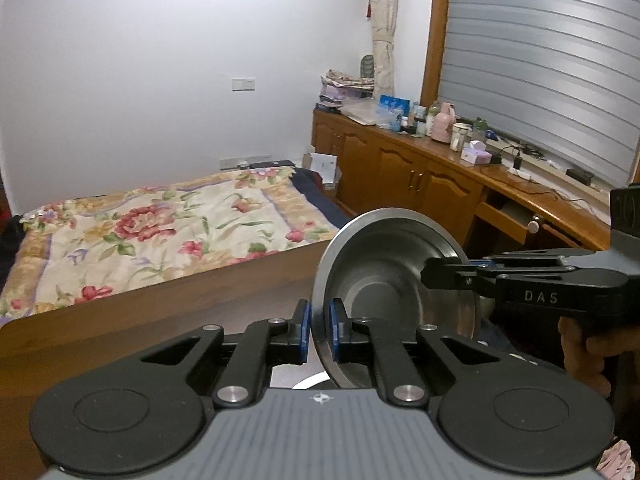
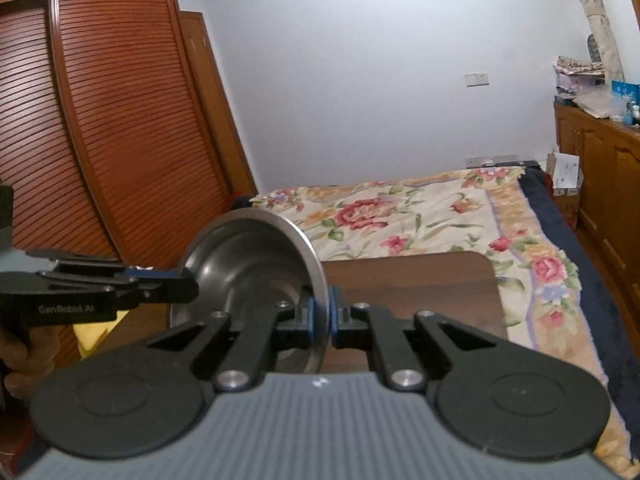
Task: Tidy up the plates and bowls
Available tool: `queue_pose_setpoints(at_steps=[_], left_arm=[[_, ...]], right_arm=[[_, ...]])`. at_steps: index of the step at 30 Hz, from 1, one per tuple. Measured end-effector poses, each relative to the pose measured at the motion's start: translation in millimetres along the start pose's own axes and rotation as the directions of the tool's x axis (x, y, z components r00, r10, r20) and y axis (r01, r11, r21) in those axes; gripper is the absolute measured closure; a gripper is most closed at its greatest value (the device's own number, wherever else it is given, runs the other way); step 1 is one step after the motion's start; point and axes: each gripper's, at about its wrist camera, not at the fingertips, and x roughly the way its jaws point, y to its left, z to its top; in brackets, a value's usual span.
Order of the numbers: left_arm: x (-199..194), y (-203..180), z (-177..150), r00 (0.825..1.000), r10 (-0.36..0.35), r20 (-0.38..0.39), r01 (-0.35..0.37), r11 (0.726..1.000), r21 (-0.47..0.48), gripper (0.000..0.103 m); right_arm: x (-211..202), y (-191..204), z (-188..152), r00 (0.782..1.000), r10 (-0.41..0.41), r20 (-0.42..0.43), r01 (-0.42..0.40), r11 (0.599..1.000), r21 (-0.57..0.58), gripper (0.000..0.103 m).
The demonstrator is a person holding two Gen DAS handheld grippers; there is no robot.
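A stainless steel bowl (image 1: 380, 276) (image 2: 248, 264) hangs tilted on its edge above a dark wooden table (image 2: 420, 288), its hollow facing each camera. My left gripper (image 1: 319, 334) is shut on the bowl's near rim, a blue pad on each side. My right gripper (image 2: 330, 324) is likewise shut on the opposite rim. In the left wrist view the right gripper (image 1: 430, 276) reaches in from the right, with a hand (image 1: 584, 352) on its grip. In the right wrist view the left gripper (image 2: 192, 286) comes in from the left. A pale curved edge (image 1: 310, 382) shows below the bowl; I cannot tell what it is.
A bed with a floral quilt (image 1: 160, 240) (image 2: 440, 216) lies just beyond the table. A louvred wooden wardrobe (image 2: 120, 120) stands at the left. Along the right runs a wooden cabinet (image 1: 420, 176) crowded with bottles and boxes, with an open drawer (image 1: 508, 216).
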Motion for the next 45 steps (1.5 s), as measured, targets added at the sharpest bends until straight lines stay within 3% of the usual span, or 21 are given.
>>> queue_pose_setpoints(at_steps=[8,18,35,38,42,45], left_arm=[[-11,1,-31,0.999,0.015,-0.036,-0.016,1.0,-0.011,0.091],[11,9,-70,0.993,0.001,-0.116,-0.008,0.998,-0.061,0.092],[19,12,-93,0.989,0.062,-0.136,-0.07,0.996,-0.051,0.09],[20,12,-95,0.99,0.056,-0.132,-0.064,0.996,-0.061,0.079],[17,11,-96,0.992,0.051,-0.114,-0.059,0.996,-0.068,0.055],[16,9,-95,0.993,0.069,-0.1,-0.075,0.996,-0.058,0.05]], right_arm=[[-2,13,-26,0.998,0.033,-0.061,-0.032,0.999,0.024,0.093],[14,12,-58,0.988,0.028,-0.154,-0.017,0.998,0.067,0.093],[27,28,-70,0.987,-0.007,-0.161,0.0,0.999,-0.044,0.091],[26,30,-72,0.989,-0.014,-0.15,0.006,0.999,-0.054,0.088],[26,29,-72,0.989,-0.02,-0.15,0.012,0.998,-0.06,0.087],[24,29,-69,0.991,-0.016,-0.135,0.008,0.998,-0.06,0.087]])
